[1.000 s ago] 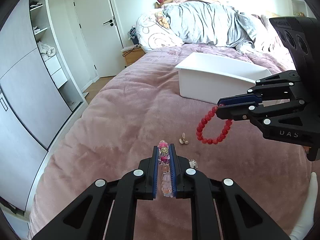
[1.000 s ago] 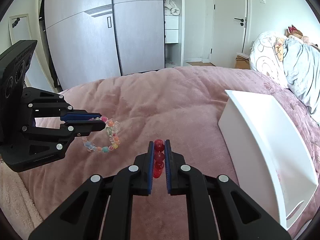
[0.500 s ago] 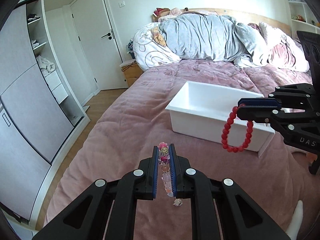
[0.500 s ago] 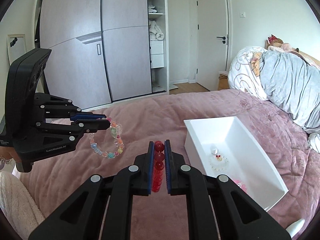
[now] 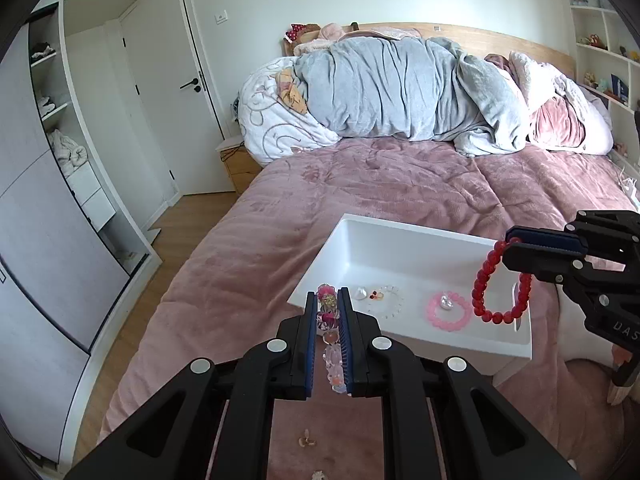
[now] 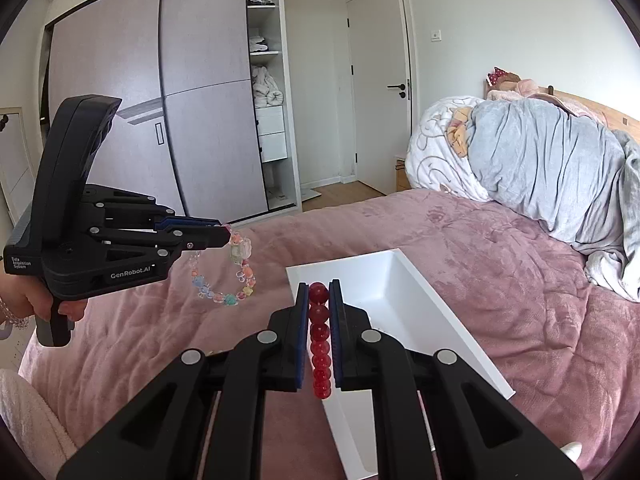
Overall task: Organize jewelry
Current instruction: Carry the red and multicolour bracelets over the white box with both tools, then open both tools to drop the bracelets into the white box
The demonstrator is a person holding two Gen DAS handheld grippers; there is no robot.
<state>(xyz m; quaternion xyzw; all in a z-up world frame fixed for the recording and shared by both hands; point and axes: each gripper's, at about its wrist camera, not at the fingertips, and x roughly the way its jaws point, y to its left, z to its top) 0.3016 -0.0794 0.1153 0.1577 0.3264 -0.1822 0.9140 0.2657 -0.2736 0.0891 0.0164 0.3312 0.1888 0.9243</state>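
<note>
My left gripper [image 5: 328, 294] is shut on a bracelet of mixed pink, clear and pastel beads [image 5: 331, 330], held in the air just before the near left corner of the white box [image 5: 400, 229]. In the right wrist view that bracelet [image 6: 228, 280] hangs as a loop from the left gripper [image 6: 224, 233]. My right gripper [image 6: 319, 285] is shut on a red bead bracelet [image 6: 320, 344]. Its loop [image 5: 500, 292] dangles from the right gripper [image 5: 507, 245] over the box's right end. Inside the box lie a pink bracelet [image 5: 448, 312] and a clear bead bracelet [image 5: 390, 300].
The white box [image 6: 440, 312] sits on a pink bedspread [image 5: 400, 184]. A small charm [image 5: 307, 438] lies on the spread below my left gripper. Piled duvets and pillows [image 5: 400, 92] fill the head of the bed. A wardrobe [image 6: 200, 120] and a door stand to the left.
Both grippers have risen and moved toward the white box with their bracelets still gripped. The box's inside and the jewelry in it have come into view from above.
</note>
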